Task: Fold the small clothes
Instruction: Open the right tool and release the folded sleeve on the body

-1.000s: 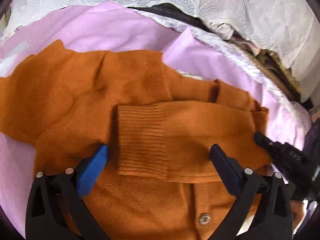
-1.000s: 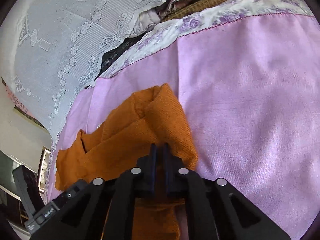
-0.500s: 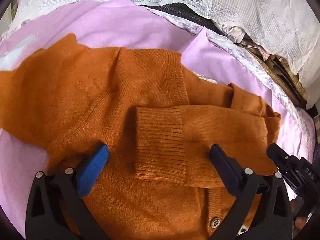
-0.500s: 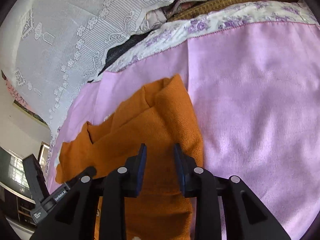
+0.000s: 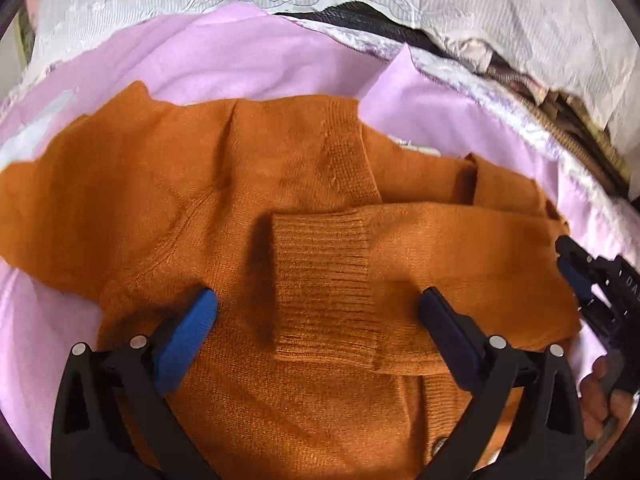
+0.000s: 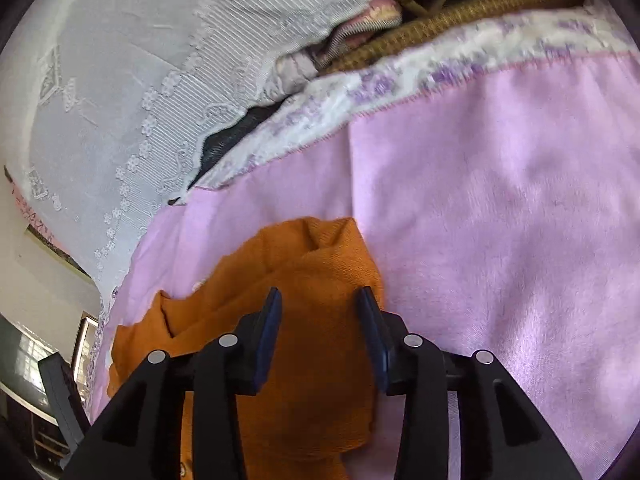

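**Right sleeve laid in, release under way**

Right tongs point(image 6: 318, 322) were pinched together on the knit a second ago; now their jaws are opening, with the orange fabric still lying between the pads but no longer pressed. Nothing else has shifted much.

I see the burnt-orange knitted cardigan point(image 5: 224, 200) spread on the pink bedsheet point(image 5: 224, 60), one sleeve folded across the chest, its ribbed cuff point(image 5: 324, 280) about mid-body. Left tongs point(image 5: 316, 320) hover spread wide over that cuff, gripping nothing.

How I'd run this step:
- Finish opening the right tongs fully before backing off, so the pads don't drag the shoulder fold back out.
- Retreat along the line of the fingers, not sideways.
- Keep the left tongs low over the cuff as a hold-down if the sleeve creeps.
- Next I judge the other sleeve, bunched at the left of the left wrist view, needs the same fold. Grab near the cuff, not mid-sleeve.

Knit is soft and slack: expect sag, so move slowly.
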Available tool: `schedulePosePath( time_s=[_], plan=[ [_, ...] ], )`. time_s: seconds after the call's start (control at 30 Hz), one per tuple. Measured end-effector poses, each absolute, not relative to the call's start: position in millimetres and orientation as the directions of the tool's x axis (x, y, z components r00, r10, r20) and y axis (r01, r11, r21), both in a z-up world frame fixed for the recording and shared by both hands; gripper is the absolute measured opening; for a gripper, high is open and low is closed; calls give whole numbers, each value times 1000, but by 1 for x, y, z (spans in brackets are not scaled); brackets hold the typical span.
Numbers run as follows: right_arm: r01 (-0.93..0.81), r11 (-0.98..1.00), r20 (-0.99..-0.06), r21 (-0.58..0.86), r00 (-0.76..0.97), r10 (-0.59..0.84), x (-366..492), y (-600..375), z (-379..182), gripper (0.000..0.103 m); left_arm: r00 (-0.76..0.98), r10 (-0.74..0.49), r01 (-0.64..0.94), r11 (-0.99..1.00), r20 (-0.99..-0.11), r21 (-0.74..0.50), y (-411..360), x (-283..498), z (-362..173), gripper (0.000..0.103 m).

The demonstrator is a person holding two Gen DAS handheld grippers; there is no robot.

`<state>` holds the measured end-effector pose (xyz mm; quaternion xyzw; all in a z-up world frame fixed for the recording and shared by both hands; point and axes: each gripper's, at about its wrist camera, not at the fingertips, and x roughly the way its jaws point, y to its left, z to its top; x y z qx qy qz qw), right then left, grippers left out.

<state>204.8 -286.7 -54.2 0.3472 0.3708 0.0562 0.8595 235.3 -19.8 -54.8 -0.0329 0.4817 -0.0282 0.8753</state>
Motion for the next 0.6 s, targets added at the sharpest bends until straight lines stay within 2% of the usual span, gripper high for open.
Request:
schedulePosePath(
  time_s=[0.03,0.1,0.23,0.3,0.4,0.5,0.6],
  plan=[
    [166,716,-571,679,731,373,202,-294,-56,35,549,-39,22,999,-835,-32,-27,233,-54,99],
    [177,674,-550,717,738,391,195,-301,-50,35,560,-28,25,1000,-828,-16,-28,232,-52,99],
    [142,675,-529,724,742,412,173,-294,-31,38,560,-126,-7,988,-819,-157,-7,233,-46,99],
    [102,680,-522,726,725,449,163,-284,-25,40,570,-142,-24,982,-809,-189,-1,232,-43,99],
    [93,732,-570,675,696,437,155,-268,-29,48,537,-99,-14,992,-838,-126,-7,235,-51,99],
    [53,798,-590,601,703,397,150,-257,-37,48,542,-40,3,999,-839,-46,-16,227,-49,99],
    [72,821,-594,567,726,346,139,-256,-26,48,522,-108,22,993,-846,-113,-2,218,-36,99]
  ],
)
